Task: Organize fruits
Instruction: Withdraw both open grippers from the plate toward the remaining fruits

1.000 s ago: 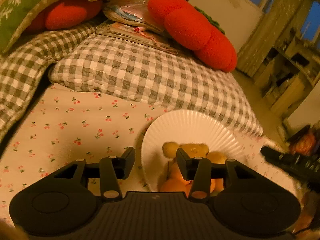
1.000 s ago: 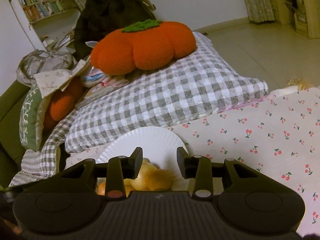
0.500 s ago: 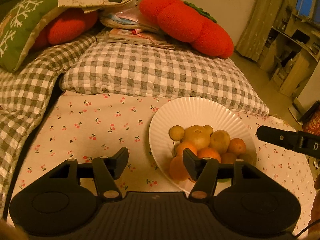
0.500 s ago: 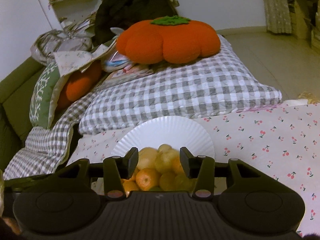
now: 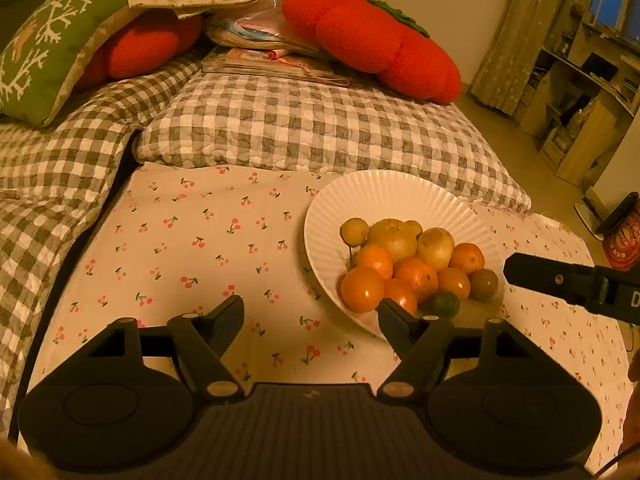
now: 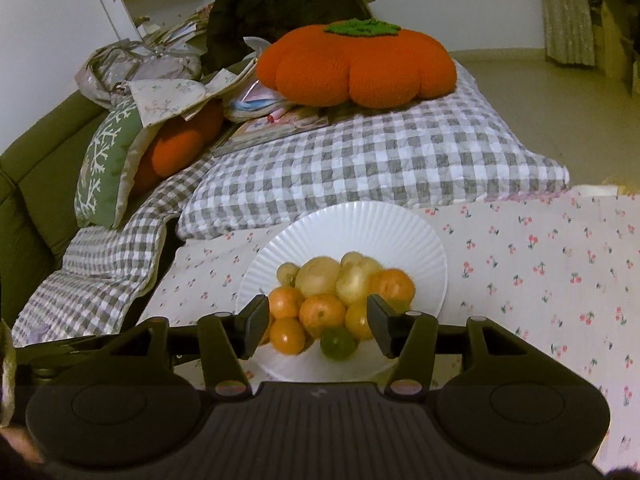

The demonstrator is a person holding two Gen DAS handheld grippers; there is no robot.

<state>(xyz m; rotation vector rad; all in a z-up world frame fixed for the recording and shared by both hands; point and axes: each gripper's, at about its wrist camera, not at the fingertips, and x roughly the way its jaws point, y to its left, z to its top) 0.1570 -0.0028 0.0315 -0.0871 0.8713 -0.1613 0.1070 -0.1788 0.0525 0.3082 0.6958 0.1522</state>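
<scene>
Now – fruits point(image 6: 332, 300) piled on plate point(image 6: 360, 220)

Left gripper point(image 5: 310, 312) opening; right gripper point(image 6: 318, 322) opening

Matte black left claw point(image 5: 311, 312), ribbed base, round caps, tan pivot screws

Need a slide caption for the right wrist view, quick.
Right tongs, empty and opening, above a white ribbed paper plate piled with oranges, yellow fruit and one green citrus.
</scene>
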